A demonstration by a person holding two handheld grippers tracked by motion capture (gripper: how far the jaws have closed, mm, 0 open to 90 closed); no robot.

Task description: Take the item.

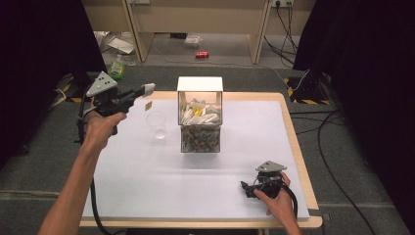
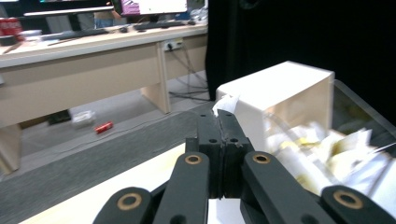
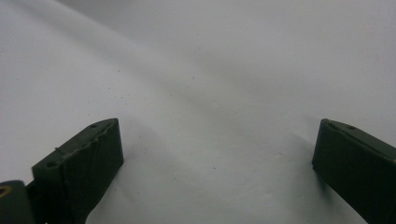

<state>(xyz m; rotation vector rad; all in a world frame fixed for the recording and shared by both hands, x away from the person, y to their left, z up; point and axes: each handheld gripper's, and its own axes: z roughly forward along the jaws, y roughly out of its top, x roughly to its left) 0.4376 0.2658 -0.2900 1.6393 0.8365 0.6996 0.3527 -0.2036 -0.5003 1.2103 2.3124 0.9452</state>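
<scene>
In the high view, the left gripper [image 1: 147, 90] is held up at the upper left of the frame, its jaws pressed together on a white tea bag [image 1: 149, 88] whose small yellow tag [image 1: 148, 105] dangles on a string just above a clear plastic cup [image 1: 156, 125]. To the right of the cup, at centre frame, stands a clear box with a white lid [image 1: 200, 112] raised upright, full of white and yellow packets. The right gripper [image 1: 250, 188] rests on the white table sheet [image 1: 147, 181] at lower right. In the left gripper view, the black jaws meet at centre frame, pinching white paper of the tea bag [image 2: 225, 102], with the box [image 2: 289, 93] at the right. In the right gripper view, the jaws stand wide apart over the bare white sheet [image 3: 210, 93].
</scene>
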